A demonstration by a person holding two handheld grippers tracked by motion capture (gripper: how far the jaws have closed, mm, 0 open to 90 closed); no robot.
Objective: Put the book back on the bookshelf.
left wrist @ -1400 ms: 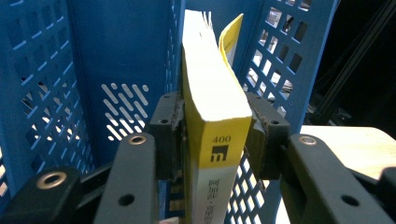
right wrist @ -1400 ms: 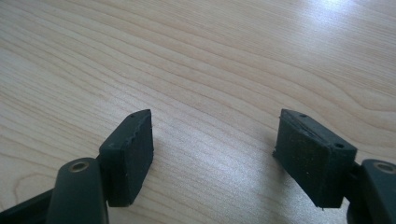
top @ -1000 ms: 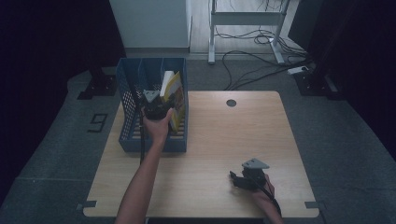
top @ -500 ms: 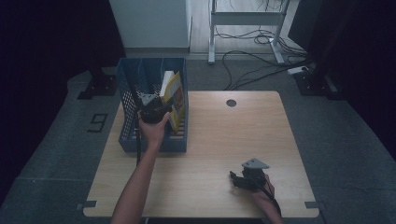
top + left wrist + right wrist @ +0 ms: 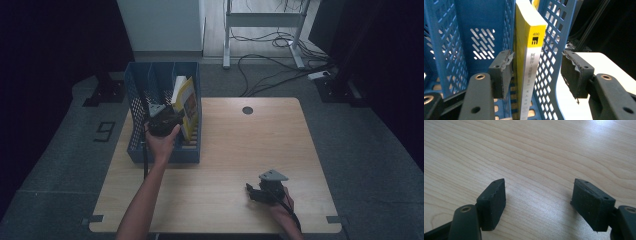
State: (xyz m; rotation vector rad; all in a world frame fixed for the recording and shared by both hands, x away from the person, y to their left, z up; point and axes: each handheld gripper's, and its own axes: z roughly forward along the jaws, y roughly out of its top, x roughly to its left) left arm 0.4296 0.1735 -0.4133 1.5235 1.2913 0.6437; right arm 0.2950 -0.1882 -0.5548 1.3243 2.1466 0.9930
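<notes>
left gripper (image 5: 536,72) jaws gape wide astride the book (image 5: 530,50) and the rack (image 5: 150,90) wall at frame centre, gripping nothing; one jaw is outside the wall. right gripper (image 5: 537,202) gapes empty, low over table (image 5: 536,150).

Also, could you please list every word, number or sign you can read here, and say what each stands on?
"400": on the yellow top of the book's spine, above a small black square logo.
"9": on the floor mat left of the table.
Vertical print down the spine's white part: too small to read.
</notes>
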